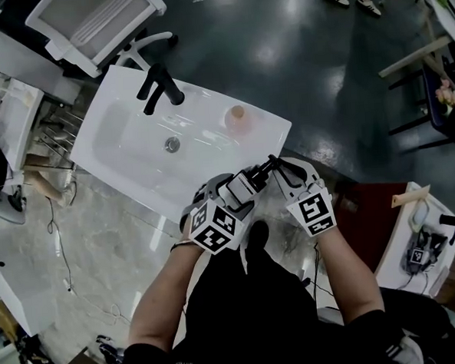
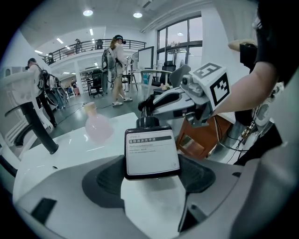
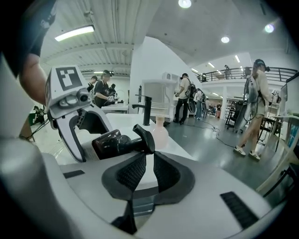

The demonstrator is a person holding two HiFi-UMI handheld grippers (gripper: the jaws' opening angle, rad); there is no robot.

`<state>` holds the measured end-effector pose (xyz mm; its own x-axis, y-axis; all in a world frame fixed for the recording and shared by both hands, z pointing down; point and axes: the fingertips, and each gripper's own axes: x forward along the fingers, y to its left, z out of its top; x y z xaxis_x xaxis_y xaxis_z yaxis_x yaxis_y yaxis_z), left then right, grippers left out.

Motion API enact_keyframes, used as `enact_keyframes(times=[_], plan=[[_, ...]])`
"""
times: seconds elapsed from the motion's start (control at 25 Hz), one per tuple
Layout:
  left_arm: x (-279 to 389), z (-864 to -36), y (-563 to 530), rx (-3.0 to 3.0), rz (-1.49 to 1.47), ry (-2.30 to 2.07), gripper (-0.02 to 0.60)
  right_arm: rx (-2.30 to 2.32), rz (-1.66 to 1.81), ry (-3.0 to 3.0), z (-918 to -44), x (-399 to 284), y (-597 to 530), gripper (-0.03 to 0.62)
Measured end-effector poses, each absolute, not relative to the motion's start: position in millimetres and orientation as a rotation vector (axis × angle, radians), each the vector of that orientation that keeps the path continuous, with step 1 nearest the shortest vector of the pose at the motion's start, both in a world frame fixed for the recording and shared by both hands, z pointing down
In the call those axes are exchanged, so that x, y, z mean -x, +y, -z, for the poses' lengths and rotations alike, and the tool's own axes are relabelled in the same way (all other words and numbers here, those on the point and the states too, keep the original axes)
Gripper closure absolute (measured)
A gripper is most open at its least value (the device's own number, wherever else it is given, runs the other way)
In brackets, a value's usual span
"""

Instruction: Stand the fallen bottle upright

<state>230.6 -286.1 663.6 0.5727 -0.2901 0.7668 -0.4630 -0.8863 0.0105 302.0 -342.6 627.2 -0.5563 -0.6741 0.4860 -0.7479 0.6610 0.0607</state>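
A dark pump bottle (image 1: 242, 190) with a white label (image 2: 152, 151) hangs over the front edge of the white washbasin (image 1: 126, 157). My left gripper (image 2: 150, 176) is shut on its body, one pad on each side. The bottle is tilted, and its black pump head (image 3: 140, 137) points toward my right gripper (image 3: 145, 161). That gripper's jaws stand a narrow gap apart with nothing between the pads. The pump nozzle lies just past their tips. In the head view both grippers sit close together, the left gripper (image 1: 240, 200) left of the right gripper (image 1: 277, 170).
On the basin's back rim stand a pink round flask (image 1: 237, 119) and a black faucet (image 1: 159, 88). A white chair (image 1: 95, 20) stands behind the basin. Right of me are another white basin (image 1: 415, 227) and a brown box (image 2: 196, 137). People stand on the dark floor beyond.
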Motion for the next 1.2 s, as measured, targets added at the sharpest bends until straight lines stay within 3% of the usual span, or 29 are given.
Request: enact_keyframes(times=[0.16,0.68,1.2], plan=[[-226,-673,-278,-2.589,-1.245,-0.635,0.23,-1.058,-0.162,-2.449,-600,-284,-327,0.579],[-212,-695,-267,-2.528,-1.204,-0.7,0.235,-1.027,-0.191,-2.47,-580,-260,-303,0.579],[-188,-602,-248,-2.535,-0.903,-0.847,0.242,-1.179,-0.189,-2.514,-505,-286,-270,0.579]])
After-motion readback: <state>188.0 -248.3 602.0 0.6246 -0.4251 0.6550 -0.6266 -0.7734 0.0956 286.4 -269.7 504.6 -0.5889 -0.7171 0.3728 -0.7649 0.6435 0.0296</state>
